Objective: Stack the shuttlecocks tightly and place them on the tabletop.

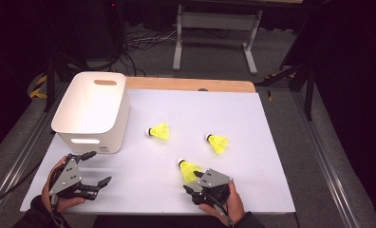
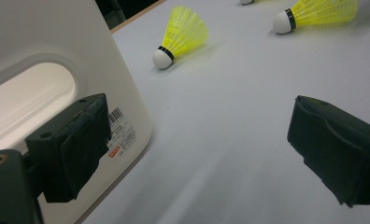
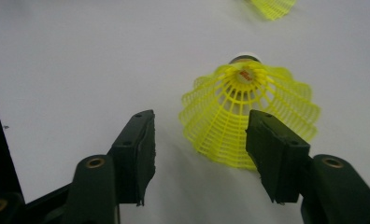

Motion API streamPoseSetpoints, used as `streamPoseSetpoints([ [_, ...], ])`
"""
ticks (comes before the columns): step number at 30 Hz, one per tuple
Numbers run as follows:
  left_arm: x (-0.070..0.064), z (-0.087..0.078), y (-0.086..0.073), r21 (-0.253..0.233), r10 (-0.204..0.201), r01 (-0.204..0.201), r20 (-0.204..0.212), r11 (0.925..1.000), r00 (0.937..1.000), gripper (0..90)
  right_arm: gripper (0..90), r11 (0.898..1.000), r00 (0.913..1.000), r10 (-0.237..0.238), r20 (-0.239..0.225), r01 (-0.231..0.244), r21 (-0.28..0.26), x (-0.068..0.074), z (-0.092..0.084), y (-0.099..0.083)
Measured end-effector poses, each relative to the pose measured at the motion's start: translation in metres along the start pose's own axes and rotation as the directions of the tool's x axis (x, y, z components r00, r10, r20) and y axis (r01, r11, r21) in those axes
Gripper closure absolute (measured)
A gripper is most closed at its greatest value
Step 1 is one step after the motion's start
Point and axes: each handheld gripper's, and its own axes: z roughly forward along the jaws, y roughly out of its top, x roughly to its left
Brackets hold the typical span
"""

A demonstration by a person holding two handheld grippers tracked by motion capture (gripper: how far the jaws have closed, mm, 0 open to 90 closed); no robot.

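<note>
The right gripper [image 1: 194, 183] sits low at the front of the white table [image 1: 252, 190], held in the person's right hand [image 1: 229, 205]. Right in front of it lies a yellow shuttlecock [image 1: 188, 170], on its side, with its white tip pointing away from the person. In the right gripper view this near shuttlecock [image 3: 241, 114] is very close — its wide open end faces the camera. The two black jaws are about half open. One jaw stands in front of the edge of the yellow skirt, and the other is off to the side with bare table between. It looks like the pads are not pressing on the skirt, though the view is too close to be sure, so nothing is held.

The left gripper [image 1: 92, 166] is at the front left of the table, in the person's left hand [image 1: 53, 192]. Its jaws are wide open with nothing in them. Just beyond it stands a white bin [image 1: 93, 111] (it has a slot handle cut into its side). In the left gripper view one jaw is right beside the bin [image 2: 122, 84] wall, near a small sticker [image 2: 121, 135].

Two more yellow shuttlecocks lie on the table — a middle shuttlecock [image 1: 159, 131] near the bin, and a far shuttlecock [image 1: 218, 142] out to the right. All three are well apart from each other.
</note>
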Motion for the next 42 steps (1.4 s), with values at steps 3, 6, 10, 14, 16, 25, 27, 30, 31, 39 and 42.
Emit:
streamPoseSetpoints([
  [3, 0.0, 0.001, 0.0, 0.005, 0.001, -0.001, 0.003, 1.0, 1.0, 7.2, 49.8, 1.0, 0.9999, -0.006, 0.01, 0.006, 0.029, 0.004, 0.008, 0.004],
  [6, -0.001, 0.003, 0.0, 0.008, 0.003, -0.003, 0.008, 1.0, 1.0, 7.2, 57.1, 0.999, 0.9993, 0.037, 0.01, -0.037, 0.032, 0.004, 0.013, 0.009],
  [10, -0.001, 0.003, 0.001, 0.009, 0.005, -0.006, 0.014, 0.9999, 0.9999, 7.2, 66.5, 0.998, 0.9982, 0.055, 0.025, -0.056, 0.028, 0.002, 0.016, 0.014],
  [14, -0.001, 0.004, 0.001, 0.01, 0.003, -0.004, 0.015, 0.9999, 0.9999, 7.1, 83.7, 0.997, 0.9965, 0.075, 0.036, -0.076, 0.015, 0.001, 0.015, 0.017],
  [16, -0.001, 0.004, 0.001, 0.012, 0.004, -0.004, 0.016, 0.9999, 0.9999, 7.1, 85.7, 0.997, 0.9963, 0.075, 0.043, -0.075, 0.013, 0.0, 0.015, 0.017],
  [25, -0.001, 0.003, 0.001, 0.009, 0.002, -0.003, 0.014, 1.0, 0.9999, 7.2, 90.0, 0.997, 0.9956, 0.077, 0.054, -0.076, -0.016, -0.012, 0.004, 0.017],
  [27, -0.001, 0.003, 0.001, 0.011, 0.001, -0.001, 0.016, 0.9999, 0.9999, 7.2, 90.0, 0.997, 0.9957, 0.08, 0.046, -0.079, -0.023, -0.015, 0.002, 0.017],
  [30, -0.001, 0.003, 0.001, 0.007, 0.001, -0.001, 0.016, 1.0, 0.9999, 7.2, 90.0, 0.997, 0.9959, 0.078, 0.045, -0.076, -0.033, -0.019, -0.002, 0.019],
  [31, -0.001, 0.003, 0.001, 0.008, 0.0, 0.0, 0.017, 1.0, 0.9999, 7.2, 90.0, 0.997, 0.9961, 0.075, 0.046, -0.074, -0.036, -0.019, -0.003, 0.019],
  [39, 0.0, 0.002, 0.001, -0.001, -0.003, 0.003, 0.014, 1.0, 0.9999, 7.1, 90.0, 0.996, 0.997, 0.056, 0.055, -0.052, -0.072, -0.031, -0.014, 0.025],
  [42, 0.0, 0.002, 0.001, 0.001, -0.003, 0.003, 0.015, 1.0, 0.9999, 7.1, 90.0, 0.995, 0.9973, 0.052, 0.052, -0.047, -0.091, -0.039, -0.019, 0.029],
])
